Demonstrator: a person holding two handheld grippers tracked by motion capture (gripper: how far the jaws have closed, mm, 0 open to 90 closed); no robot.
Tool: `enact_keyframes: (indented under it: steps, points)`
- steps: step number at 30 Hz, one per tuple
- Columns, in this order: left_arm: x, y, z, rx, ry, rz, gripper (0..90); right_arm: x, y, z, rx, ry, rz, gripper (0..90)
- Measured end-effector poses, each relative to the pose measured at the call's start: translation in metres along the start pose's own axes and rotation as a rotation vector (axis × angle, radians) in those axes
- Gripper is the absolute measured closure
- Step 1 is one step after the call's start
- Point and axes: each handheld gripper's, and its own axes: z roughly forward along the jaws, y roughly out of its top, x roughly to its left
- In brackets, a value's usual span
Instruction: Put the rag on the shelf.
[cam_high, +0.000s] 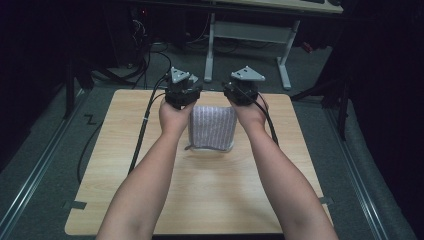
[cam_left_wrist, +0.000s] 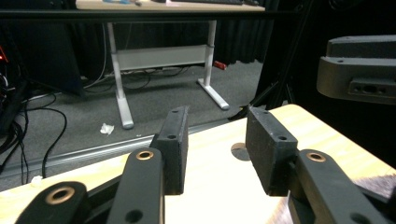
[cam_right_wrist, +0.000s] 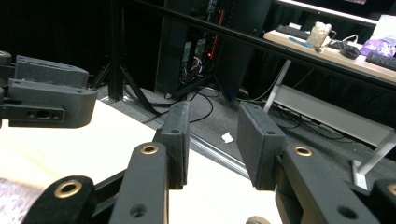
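1. As seen from the high view, a person's two forearms reach forward over the wooden table (cam_high: 150, 165). Left gripper (cam_high: 183, 94) and right gripper (cam_high: 242, 91) hang just past the far corners of a folded striped cloth (cam_high: 212, 128), which lies flat near the table's middle, toward the far side. Neither tool touches the cloth; their jaws are hard to read from this angle.

2. Left gripper view: left gripper (cam_left_wrist: 217, 154) has its jaws apart, nothing between them, bare tabletop (cam_left_wrist: 210, 186) below. A sliver of the cloth (cam_left_wrist: 380, 182) shows at the lower right edge. The other gripper's body (cam_left_wrist: 357, 70) sits close at upper right.

3. Right gripper view: right gripper (cam_right_wrist: 212, 144) likewise stands spread and empty, aimed past the table edge toward the floor and a far desk (cam_right_wrist: 327, 44). Cloth corner (cam_right_wrist: 14, 200) at lower left.

4. Judgement: the step in hand looks like lining up on the cloth's far corners. Next move likely calls for dipping both tools down and back toward the cloth until each jaw pair straddles an edge, then closing.
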Motion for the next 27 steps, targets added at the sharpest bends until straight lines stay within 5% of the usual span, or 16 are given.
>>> enact_keyframes:
  steps: [21,27]
  points:
    - [-0.025,-0.007,-0.049,-0.050,-0.047,0.048,57.0,0.010,-0.012,-0.057,-0.020,0.021,-0.001,58.2]
    - [-0.023,-0.015,-0.059,-0.056,-0.052,0.025,56.4,0.015,-0.018,-0.067,-0.013,0.022,-0.003,56.6]
